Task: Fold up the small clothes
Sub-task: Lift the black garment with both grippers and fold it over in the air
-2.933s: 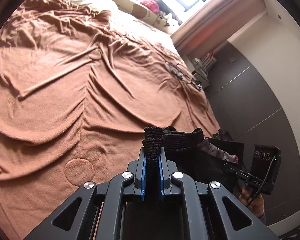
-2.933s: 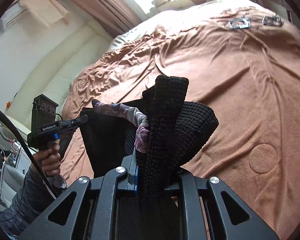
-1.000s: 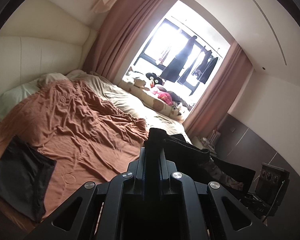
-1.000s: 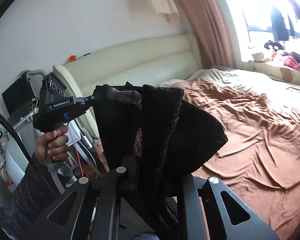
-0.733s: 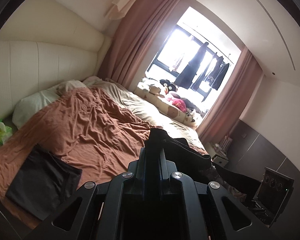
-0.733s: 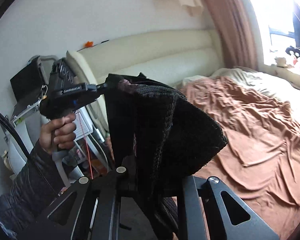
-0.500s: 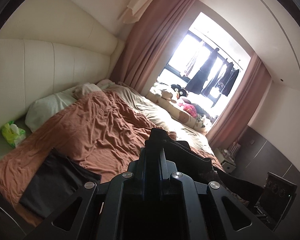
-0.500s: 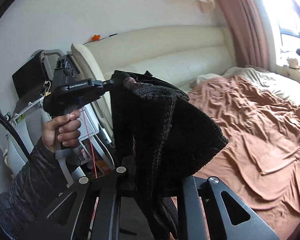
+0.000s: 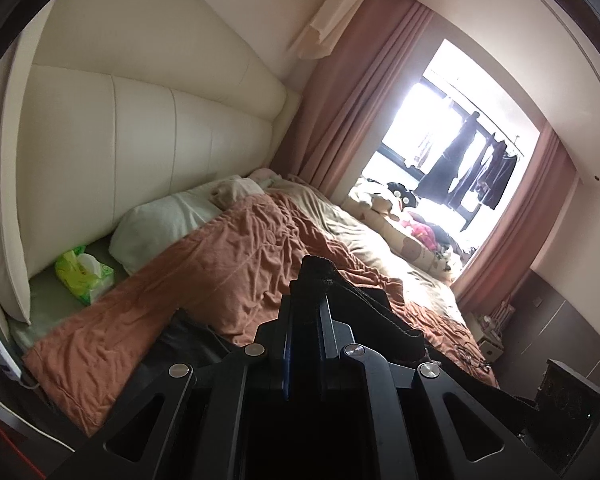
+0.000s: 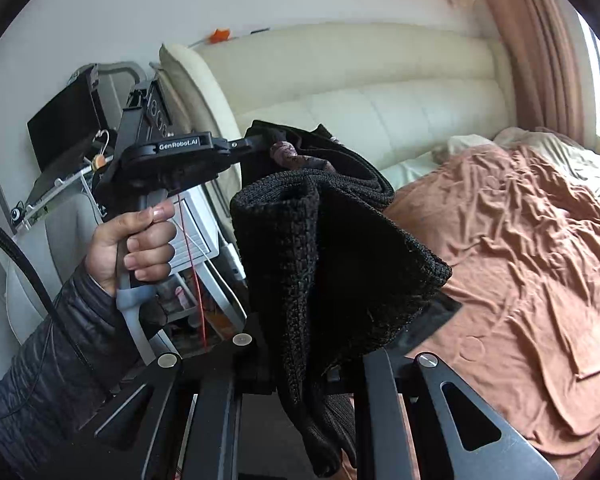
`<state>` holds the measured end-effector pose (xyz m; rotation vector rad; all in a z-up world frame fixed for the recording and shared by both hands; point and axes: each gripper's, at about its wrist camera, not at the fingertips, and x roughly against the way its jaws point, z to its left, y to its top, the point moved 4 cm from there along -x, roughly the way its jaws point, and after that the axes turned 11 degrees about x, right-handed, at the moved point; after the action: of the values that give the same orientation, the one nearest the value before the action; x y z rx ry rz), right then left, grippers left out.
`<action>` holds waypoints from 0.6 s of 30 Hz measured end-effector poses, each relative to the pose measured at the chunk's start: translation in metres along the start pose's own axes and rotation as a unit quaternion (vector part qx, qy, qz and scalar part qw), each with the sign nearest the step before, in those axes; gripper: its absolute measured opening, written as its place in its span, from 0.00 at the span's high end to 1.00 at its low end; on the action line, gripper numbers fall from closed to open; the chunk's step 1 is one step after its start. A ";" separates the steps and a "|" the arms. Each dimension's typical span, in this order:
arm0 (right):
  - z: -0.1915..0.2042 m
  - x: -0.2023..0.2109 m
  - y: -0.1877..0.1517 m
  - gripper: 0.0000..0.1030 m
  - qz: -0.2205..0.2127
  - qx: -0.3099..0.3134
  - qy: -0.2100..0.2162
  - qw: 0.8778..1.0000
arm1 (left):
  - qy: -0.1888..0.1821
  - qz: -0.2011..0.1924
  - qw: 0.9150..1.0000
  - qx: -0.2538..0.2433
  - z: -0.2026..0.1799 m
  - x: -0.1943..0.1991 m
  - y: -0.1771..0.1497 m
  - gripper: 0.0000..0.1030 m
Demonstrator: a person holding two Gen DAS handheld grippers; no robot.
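No container showed clearly in either view. The black knitted garment (image 10: pixel 332 264) hung in the air between the two tools, off the near edge of the bed (image 10: pixel 520 248) and above it. The left tool (image 9: pixel 303 312) was clamped tight on one bunched edge of the garment, the dark cloth standing up from between its blue-edged pads and trailing off to the right. The right tool (image 10: pixel 300 364) was likewise closed hard on the garment, a thick folded wad of knit rising from its jaws and draping over to the right.

The right wrist view alone showed the person's left hand (image 10: pixel 136 244) wrapped round the grip of the left tool, a dark quilted sleeve (image 10: pixel 48 364) behind it, and a patterned purplish strip (image 10: pixel 300 156) inside the garment's upper fold. It also showed a dark screen (image 10: pixel 64 128) beside the cream headboard.

The left wrist view alone showed a green tissue pack (image 9: pixel 84 276) by a white pillow (image 9: pixel 160 224), a dark folded cloth (image 9: pixel 188 340) lying on the rust-brown blanket (image 9: pixel 228 272) just left of the tool, and clothes hanging outside the bright window (image 9: pixel 452 148).
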<state>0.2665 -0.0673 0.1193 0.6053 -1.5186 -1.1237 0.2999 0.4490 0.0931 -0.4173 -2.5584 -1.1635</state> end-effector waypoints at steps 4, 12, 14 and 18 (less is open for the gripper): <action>0.006 -0.031 0.006 0.90 0.009 0.006 0.008 1.000 | 0.017 -0.010 1.000 0.010 0.023 0.003 0.009 0.91; -0.008 -0.073 0.000 0.90 0.026 0.000 0.013 1.000 | 0.063 -0.010 0.998 0.016 0.064 -0.026 0.015 0.91; -0.020 -0.085 -0.005 0.90 0.030 -0.006 0.012 0.999 | 0.072 -0.009 0.997 0.018 0.075 -0.040 0.017 0.91; -0.044 -0.111 -0.008 0.90 0.034 -0.018 0.012 0.999 | 0.088 0.002 0.996 0.019 0.095 -0.074 0.020 0.91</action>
<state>0.3370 0.0088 0.0596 0.5377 -1.4838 -1.0859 0.3609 0.5240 0.0186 -0.2974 -2.4221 -1.0962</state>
